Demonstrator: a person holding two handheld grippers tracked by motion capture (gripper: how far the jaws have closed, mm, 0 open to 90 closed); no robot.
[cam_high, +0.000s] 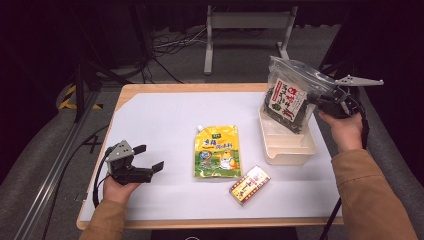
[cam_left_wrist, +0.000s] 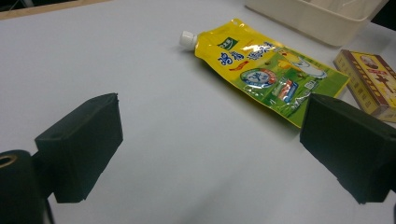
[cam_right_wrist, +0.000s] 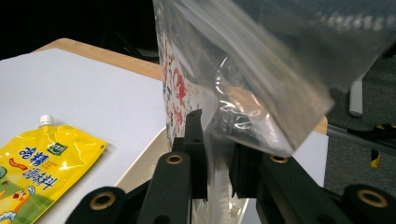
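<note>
My right gripper is shut on a clear plastic bag of dark seaweed with a red and white label, holding it tilted above the far end of a cream tray. In the right gripper view the jaws pinch the bag's clear edge at my right gripper. My left gripper rests open near the table's left front, with nothing between its fingers. A yellow spouted sauce pouch lies flat at the table's middle, seen ahead of my left gripper as the pouch.
A red and yellow box lies at the front, right of the pouch; the box also sits beyond the left gripper's far jaw. The white table has bare room at left. A metal stand is beyond the table.
</note>
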